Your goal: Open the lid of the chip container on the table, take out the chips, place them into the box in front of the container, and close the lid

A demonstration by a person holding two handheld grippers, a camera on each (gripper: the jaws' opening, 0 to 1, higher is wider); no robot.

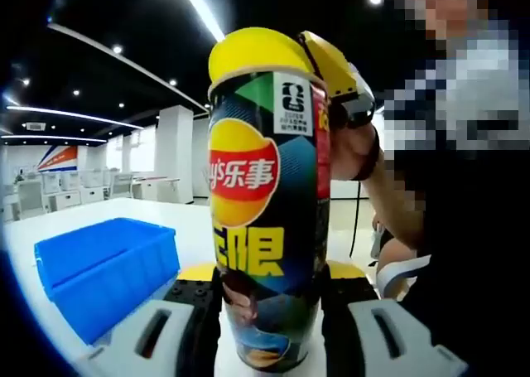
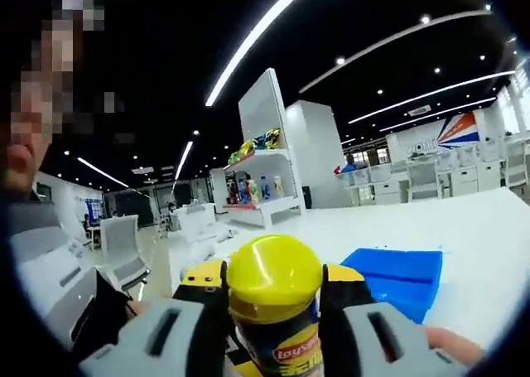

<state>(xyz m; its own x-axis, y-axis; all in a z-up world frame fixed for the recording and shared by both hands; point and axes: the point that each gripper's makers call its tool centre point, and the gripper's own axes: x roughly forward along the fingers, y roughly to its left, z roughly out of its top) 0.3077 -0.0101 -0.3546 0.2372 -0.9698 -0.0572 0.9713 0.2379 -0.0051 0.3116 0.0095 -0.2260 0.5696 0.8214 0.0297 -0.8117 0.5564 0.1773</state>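
Left tool [image 1: 269, 311] clamps the lower body of the chip can [image 1: 267, 228], upright on the white table [image 1: 124, 215]. Right tool [image 2: 273, 311] grips the can's top at the yellow lid [image 2: 273, 273], lid still on. Blue box [image 1: 103, 269] sits beside the can.

right gripper [image 2: 274, 327] has its jaws clamped on the yellow lid [image 2: 273, 277] of the Lay's chip can [image 2: 290, 356], blue box [image 2: 396, 279] sitting just behind on the white table [image 2: 464, 228], someone's fingers [image 2: 451, 344] at the bottom right
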